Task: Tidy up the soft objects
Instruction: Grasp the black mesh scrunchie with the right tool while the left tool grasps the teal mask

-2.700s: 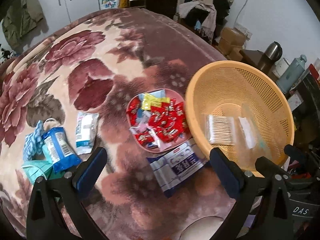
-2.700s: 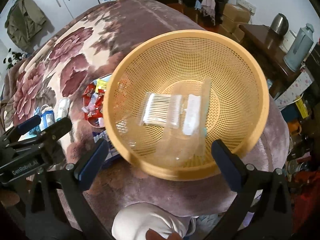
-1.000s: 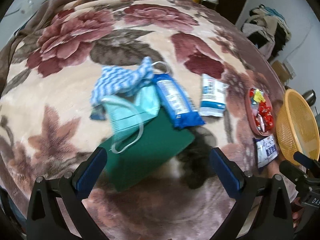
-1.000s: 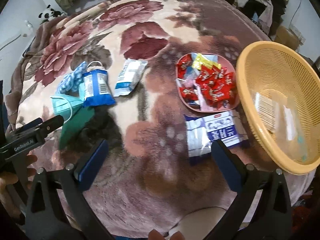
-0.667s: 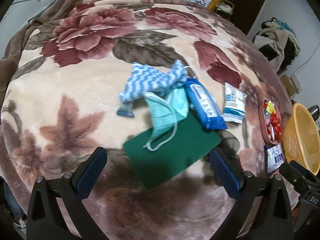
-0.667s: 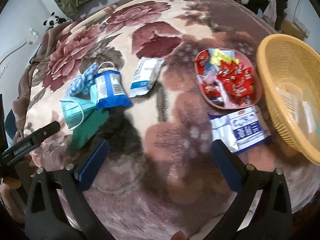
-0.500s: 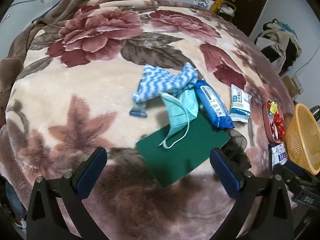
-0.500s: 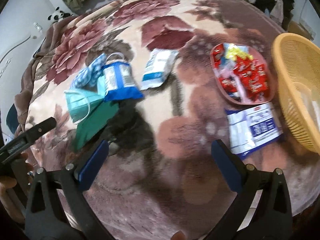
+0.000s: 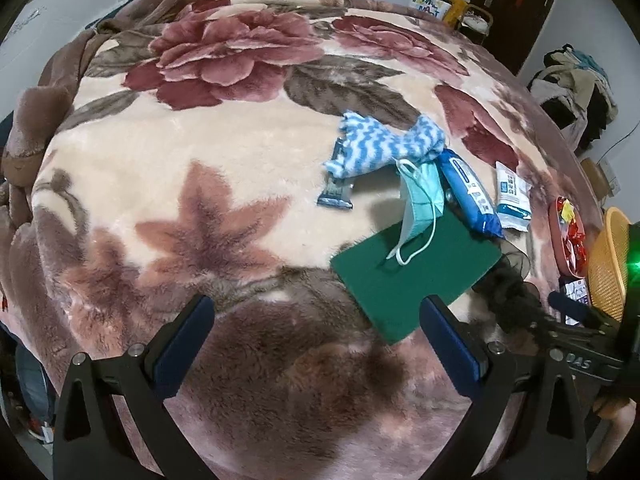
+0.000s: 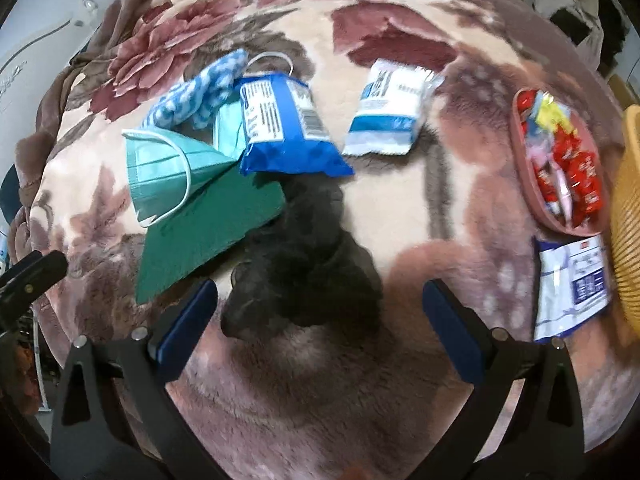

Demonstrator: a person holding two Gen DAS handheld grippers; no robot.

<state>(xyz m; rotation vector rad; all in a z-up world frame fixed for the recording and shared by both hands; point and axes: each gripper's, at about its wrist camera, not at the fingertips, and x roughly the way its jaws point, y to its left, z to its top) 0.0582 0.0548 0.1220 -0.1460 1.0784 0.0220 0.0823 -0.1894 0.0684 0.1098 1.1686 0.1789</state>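
The right claw (image 10: 320, 320) is wide open and holds nothing. A fuzzy black thing (image 10: 304, 264) lies between its two blue pads. Ahead and to the left, a green cloth (image 10: 208, 224) touches it, with a face mask (image 10: 160, 168) on top. A blue packet (image 10: 284, 132) lies just ahead. A candy dish (image 10: 560, 160) sits far right.

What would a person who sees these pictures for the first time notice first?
First, the floral blanket that covers the whole surface. Then the pile near its middle: a teal face mask lying on a green cloth, with a blue wipes pack and a blue-white zigzag cloth beside it. A dark fuzzy item lies between the right hand-held gripper's open fingers.
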